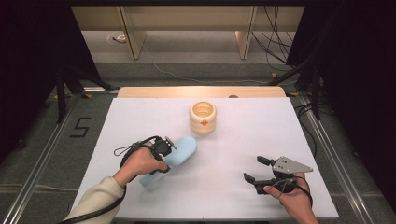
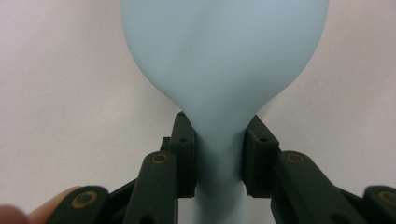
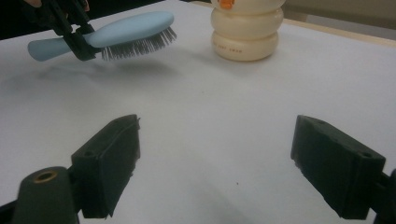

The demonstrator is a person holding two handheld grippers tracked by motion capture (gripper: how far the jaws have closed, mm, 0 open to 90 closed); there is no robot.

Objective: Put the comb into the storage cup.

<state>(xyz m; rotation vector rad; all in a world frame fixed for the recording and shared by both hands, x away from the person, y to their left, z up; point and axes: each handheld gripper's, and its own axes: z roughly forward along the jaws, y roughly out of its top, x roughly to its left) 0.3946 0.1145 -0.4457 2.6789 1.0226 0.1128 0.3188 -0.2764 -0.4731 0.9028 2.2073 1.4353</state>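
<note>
Two tongs, one hairbrush, one cup

hairbrush: light blue, dark bristles | left gripper fingers: black, gold rivets | holder: cream with ridges, small orange mark | table: white | right gripper: black, grey plate
</note>
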